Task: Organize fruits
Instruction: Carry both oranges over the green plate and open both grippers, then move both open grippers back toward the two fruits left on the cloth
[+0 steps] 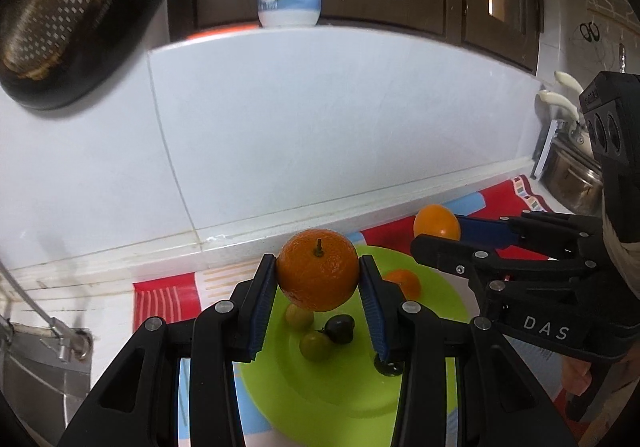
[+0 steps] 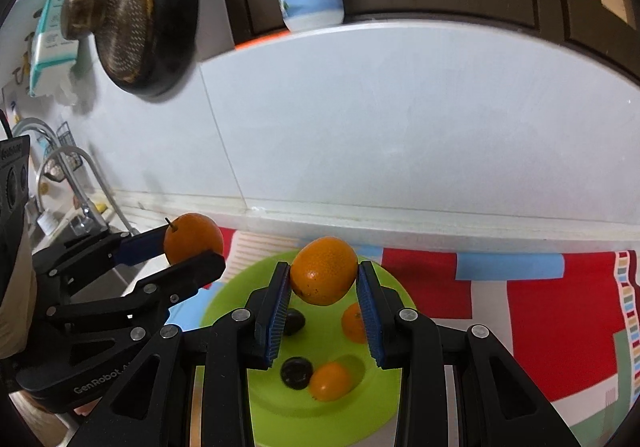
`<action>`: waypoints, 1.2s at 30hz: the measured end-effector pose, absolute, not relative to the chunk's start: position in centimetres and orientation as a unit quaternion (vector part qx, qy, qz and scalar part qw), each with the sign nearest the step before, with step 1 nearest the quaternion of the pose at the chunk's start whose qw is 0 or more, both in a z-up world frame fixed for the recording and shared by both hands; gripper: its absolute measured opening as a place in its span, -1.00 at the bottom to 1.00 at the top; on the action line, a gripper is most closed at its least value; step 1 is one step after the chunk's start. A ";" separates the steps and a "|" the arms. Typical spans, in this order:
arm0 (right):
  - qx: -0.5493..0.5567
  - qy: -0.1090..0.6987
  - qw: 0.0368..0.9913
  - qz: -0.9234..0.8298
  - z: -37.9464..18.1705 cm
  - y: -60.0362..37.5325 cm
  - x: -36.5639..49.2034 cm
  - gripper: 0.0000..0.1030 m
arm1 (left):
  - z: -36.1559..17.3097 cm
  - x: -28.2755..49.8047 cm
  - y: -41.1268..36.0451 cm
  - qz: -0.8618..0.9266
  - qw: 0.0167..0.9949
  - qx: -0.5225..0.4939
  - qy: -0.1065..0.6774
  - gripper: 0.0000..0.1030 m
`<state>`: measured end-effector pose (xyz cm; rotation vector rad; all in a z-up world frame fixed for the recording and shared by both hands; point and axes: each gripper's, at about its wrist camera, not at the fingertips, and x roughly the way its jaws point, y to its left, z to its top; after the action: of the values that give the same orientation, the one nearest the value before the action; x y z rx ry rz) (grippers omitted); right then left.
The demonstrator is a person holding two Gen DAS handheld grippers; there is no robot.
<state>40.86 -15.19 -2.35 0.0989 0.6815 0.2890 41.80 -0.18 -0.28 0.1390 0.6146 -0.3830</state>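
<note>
Carrying one orange in each gripper, we hover over the green plate. The left gripper clamps a stemmed orange at its sides; the right gripper pinches a smaller orange the same way. Both are round and held only at the pad tips, so either could roll free and knock the fruit below. On the plate lie green fruits, dark ones and small oranges, leaving little bare room. The two grippers sit close; we risk them bumping. The sink is left, the patterned mat right, across the desk.
</note>
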 end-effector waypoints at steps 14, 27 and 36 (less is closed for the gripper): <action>0.047 0.370 0.917 0.142 -6.8 -15.5 44.7 -0.33 | -4.2 45.9 -1.0 -0.208 0.913 0.073 0.344 -0.21; 0.051 0.379 0.914 0.135 -8.2 -15.6 45.6 -0.30 | -5.1 46.7 -1.7 -0.202 0.913 0.081 0.345 0.05; 0.051 0.365 0.922 0.122 -6.7 -16.1 44.0 -0.30 | -3.6 45.1 -0.9 -0.182 0.919 0.076 0.341 0.05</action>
<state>44.02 -16.14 -6.66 0.1054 0.7486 0.2500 45.07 -0.86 -3.63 0.1556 0.7019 -0.3733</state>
